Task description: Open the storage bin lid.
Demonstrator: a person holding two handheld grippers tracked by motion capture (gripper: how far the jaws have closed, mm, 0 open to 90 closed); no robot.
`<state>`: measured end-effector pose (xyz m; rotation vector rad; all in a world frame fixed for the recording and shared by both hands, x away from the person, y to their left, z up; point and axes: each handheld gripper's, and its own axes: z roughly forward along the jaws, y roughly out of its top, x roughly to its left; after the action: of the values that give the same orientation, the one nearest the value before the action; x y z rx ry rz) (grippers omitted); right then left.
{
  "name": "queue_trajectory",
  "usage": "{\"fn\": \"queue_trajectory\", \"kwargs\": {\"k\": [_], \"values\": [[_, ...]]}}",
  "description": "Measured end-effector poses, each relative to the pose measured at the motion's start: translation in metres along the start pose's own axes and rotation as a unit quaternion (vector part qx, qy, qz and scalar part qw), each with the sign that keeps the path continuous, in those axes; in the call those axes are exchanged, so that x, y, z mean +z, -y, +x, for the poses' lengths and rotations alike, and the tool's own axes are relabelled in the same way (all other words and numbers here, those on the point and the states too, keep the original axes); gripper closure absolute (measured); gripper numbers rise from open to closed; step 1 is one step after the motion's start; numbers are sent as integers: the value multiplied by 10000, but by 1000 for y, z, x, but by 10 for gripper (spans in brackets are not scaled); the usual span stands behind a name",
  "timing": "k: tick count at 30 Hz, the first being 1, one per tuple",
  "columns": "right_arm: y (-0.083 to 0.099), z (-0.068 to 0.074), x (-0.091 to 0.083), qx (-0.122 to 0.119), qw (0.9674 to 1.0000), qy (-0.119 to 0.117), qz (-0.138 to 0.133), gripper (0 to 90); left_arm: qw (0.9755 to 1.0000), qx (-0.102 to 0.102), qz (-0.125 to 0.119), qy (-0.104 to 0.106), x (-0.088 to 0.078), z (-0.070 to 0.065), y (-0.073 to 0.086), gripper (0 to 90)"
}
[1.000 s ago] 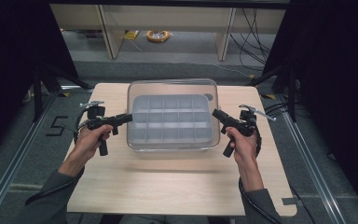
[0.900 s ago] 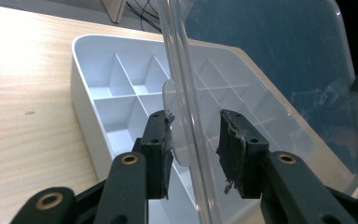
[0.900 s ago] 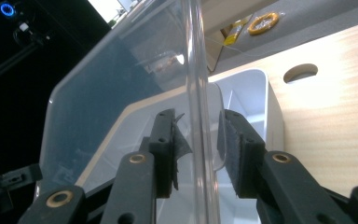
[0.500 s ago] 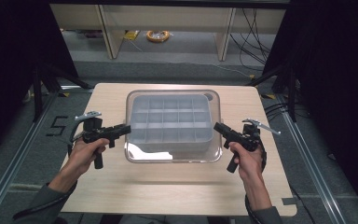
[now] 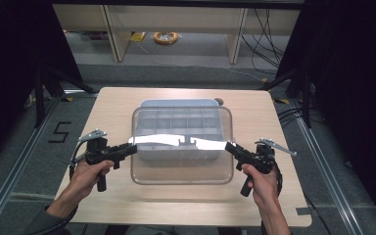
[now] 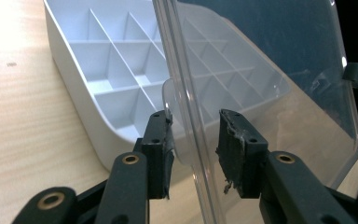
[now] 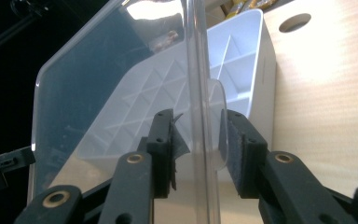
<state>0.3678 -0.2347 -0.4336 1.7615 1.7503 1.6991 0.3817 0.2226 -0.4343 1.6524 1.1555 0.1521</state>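
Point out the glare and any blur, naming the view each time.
High view: a bright white glare band crosses the clear plastic lid. Left gripper view: the pale wooden table is washed out at top left. Right gripper view: glare on the lid's upper edge, near jaws soft.

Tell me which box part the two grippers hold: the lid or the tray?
The clear lid, pinched at both side edges; the white divided tray sits on the table behind it.

table (image 5: 127, 105): light wood | floor: yellow cable coil (image 5: 166, 37); shelf legs (image 5: 113, 32)

Bright overhead glare, dark surroundings.
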Motion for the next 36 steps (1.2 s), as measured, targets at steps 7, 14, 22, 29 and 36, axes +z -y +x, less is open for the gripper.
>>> {"fn": "queue_trajectory", "kwargs": {"k": [7,14,22,29,36], "values": [[19,-3,-11,25,10000,-18,42,662,9999,-45,115,82,-3,-3,14,633],[37,-2,-22,-34,9998,79,155,658,9996,-37,244,124,-13,-9,38,630],[56,-4,-29,-12,9995,111,281,652,9983,-3,545,226,-15,-9,58,612],[68,-4,-33,-2,9990,112,432,650,9980,-54,597,188,-17,-9,68,613],[78,-7,-32,-16,9982,213,560,646,9969,-72,748,230,-17,-8,79,609]]}}
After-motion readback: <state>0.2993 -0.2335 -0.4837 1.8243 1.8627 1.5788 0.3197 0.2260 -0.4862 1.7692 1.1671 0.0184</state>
